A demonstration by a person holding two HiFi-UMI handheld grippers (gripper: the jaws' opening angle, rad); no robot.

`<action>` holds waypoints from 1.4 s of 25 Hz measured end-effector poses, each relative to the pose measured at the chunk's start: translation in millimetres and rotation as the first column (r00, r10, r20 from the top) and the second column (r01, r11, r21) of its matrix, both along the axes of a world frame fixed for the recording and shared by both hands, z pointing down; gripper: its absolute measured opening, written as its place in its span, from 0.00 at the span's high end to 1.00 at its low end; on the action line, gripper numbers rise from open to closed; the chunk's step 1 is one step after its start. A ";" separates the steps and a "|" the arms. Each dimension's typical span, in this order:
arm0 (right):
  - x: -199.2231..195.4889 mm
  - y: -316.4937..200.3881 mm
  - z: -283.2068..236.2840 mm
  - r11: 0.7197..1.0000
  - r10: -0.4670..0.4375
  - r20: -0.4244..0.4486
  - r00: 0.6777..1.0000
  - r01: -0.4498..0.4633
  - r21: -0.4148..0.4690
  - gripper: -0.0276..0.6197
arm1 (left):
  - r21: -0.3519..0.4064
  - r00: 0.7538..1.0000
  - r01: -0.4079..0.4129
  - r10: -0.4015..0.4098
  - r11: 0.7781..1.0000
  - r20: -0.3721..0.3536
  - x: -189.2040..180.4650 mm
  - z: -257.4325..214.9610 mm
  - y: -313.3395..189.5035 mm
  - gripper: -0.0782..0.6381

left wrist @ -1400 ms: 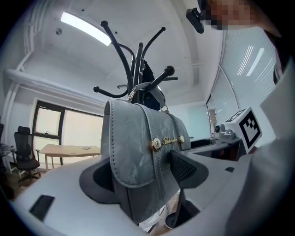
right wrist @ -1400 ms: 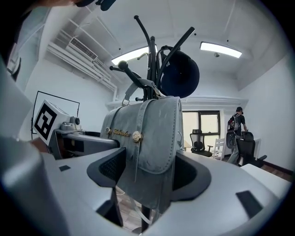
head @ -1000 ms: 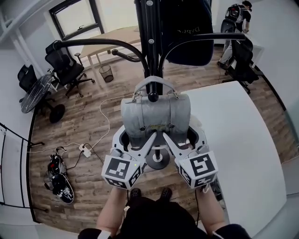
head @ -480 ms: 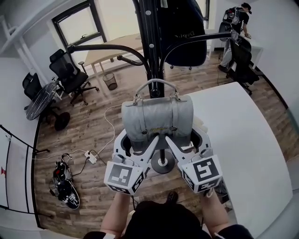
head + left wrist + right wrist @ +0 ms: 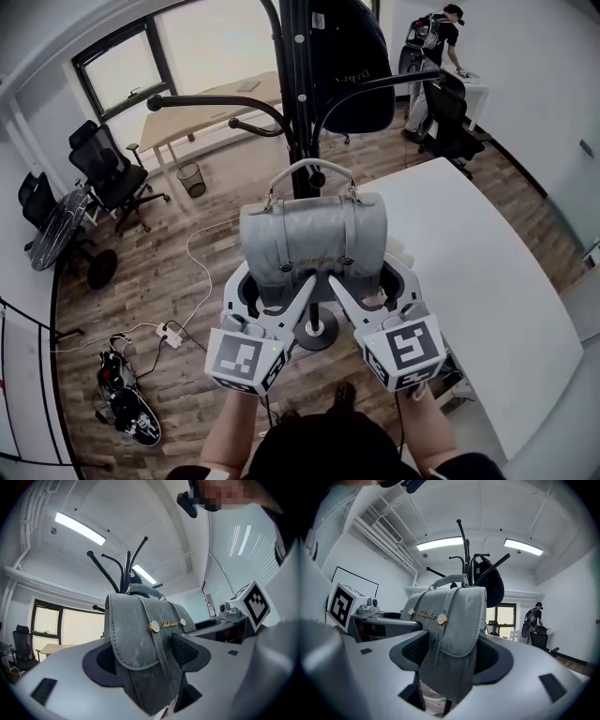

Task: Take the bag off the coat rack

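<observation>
A grey leather bag (image 5: 312,234) with gold studs hangs in front of the black coat rack (image 5: 298,84). Its arched handle (image 5: 309,167) loops round a hook knob (image 5: 317,178); whether it rests on the knob I cannot tell. My left gripper (image 5: 274,283) is shut on the bag's lower left corner and my right gripper (image 5: 368,281) on its lower right corner. In the left gripper view the bag (image 5: 140,639) fills the gap between the jaws (image 5: 145,660). The right gripper view shows the bag (image 5: 450,625) wedged likewise in the right gripper (image 5: 450,656).
A dark backpack (image 5: 349,66) hangs higher on the rack. The rack's round base (image 5: 314,330) stands on the wood floor beside a white table (image 5: 478,281). Office chairs (image 5: 108,169), a wooden desk (image 5: 216,103), a bin (image 5: 190,176) and a floor cable (image 5: 169,330) lie left. A person (image 5: 436,37) stands far right.
The head view has shifted, so the room looks moved. Both grippers keep their hold on the bag's lower corners. The hook knob now shows closer under the handle's arch.
</observation>
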State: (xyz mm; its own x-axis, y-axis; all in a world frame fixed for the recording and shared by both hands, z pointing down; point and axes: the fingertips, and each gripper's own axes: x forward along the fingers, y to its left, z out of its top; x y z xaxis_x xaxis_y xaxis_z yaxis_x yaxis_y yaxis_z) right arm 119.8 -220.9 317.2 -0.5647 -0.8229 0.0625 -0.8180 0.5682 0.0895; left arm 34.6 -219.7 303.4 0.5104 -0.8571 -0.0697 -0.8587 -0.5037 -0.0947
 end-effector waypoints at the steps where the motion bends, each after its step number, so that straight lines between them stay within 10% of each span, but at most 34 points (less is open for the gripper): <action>1: 0.0 4.0 -0.1 1.000 0.012 -0.003 1.000 -0.012 -0.001 0.50 | 0.000 1.000 -0.013 0.013 1.000 -0.003 0.0 0.0 3.0 0.43; 35: -64.6 91.0 53.8 0.981 0.124 -0.074 0.990 -0.133 -0.138 0.50 | -0.182 0.994 -0.108 0.107 0.977 -0.018 -63.5 56.8 80.8 0.43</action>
State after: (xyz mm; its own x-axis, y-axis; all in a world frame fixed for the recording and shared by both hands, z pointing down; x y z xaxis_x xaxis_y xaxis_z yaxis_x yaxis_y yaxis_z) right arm 55.2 -129.8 371.0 -0.4456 -0.8686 0.2168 -0.8802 0.4692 0.0708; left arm -28.9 -138.9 360.2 0.6004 -0.7959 0.0779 -0.7989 -0.6013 0.0139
